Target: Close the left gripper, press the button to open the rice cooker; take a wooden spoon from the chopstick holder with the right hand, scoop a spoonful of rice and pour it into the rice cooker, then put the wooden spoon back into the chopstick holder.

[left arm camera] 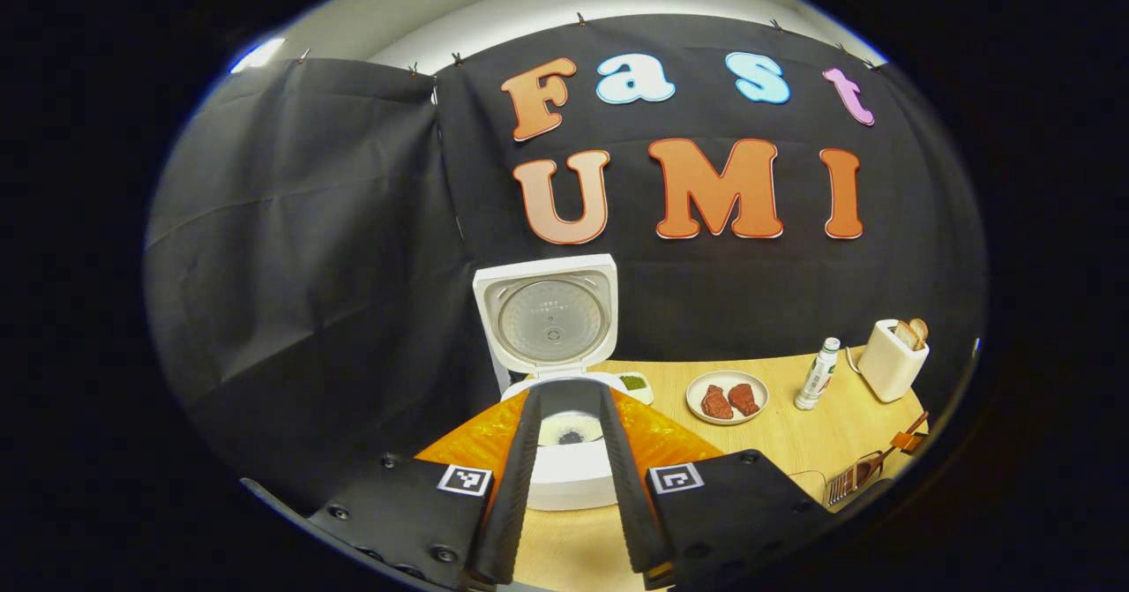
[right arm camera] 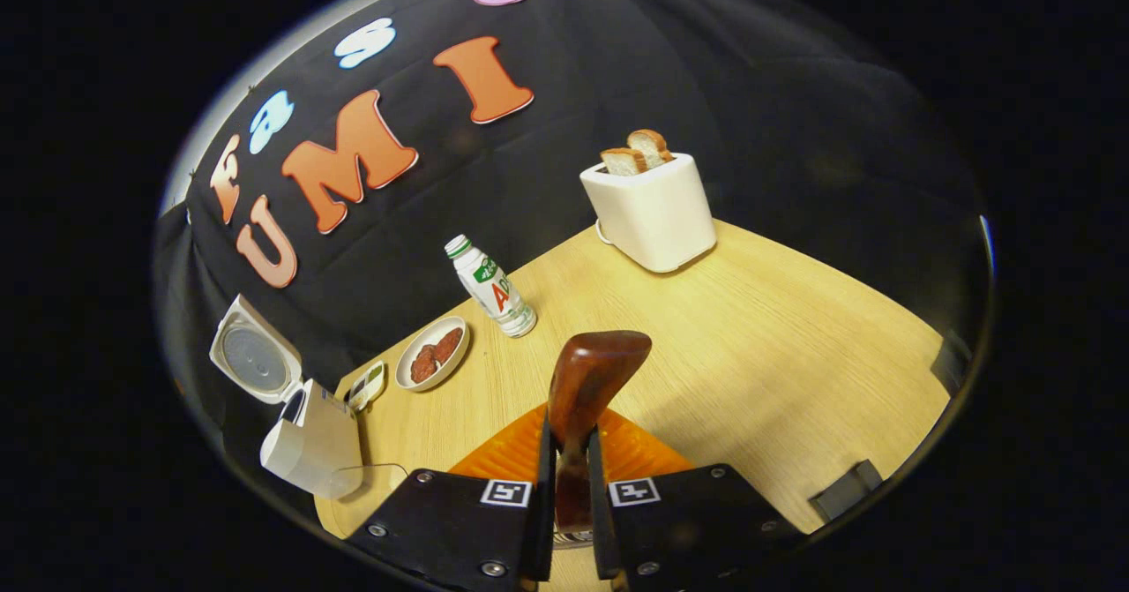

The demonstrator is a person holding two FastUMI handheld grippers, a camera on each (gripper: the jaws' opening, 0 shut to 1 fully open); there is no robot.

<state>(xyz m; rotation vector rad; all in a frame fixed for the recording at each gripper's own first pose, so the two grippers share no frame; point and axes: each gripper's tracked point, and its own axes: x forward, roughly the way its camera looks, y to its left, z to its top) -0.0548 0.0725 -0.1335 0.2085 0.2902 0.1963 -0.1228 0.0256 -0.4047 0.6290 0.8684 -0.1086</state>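
In the left gripper view the left claw (left arm camera: pixel 571 411) stands open, its two black fingers spread with nothing between them, framing the white rice cooker (left arm camera: pixel 564 464) that sits at the tabletop's (left arm camera: pixel 794 442) back left corner. The cooker's lid (left arm camera: pixel 547 318) is swung up and upright, its round inner plate facing forward, and the pot opening shows between the fingers. Just beside the cooker to the right lies a small dish with something green (left arm camera: pixel 633 384), then a plate with two red pieces (left arm camera: pixel 727 396), a white bottle (left arm camera: pixel 818 373) and, at the back right corner, a white toaster (left arm camera: pixel 893 359) with bread slices in its slots. Near the right edge a wire rack (left arm camera: pixel 851 479) is partly seen.

In the right gripper view the right claw (right arm camera: pixel 571 451) is closed on the wooden spoon (right arm camera: pixel 589 389), both fingers pressing its handle, the dark bowl end rising above the fingertips over the tabletop's middle; whether the bowl holds rice I cannot tell
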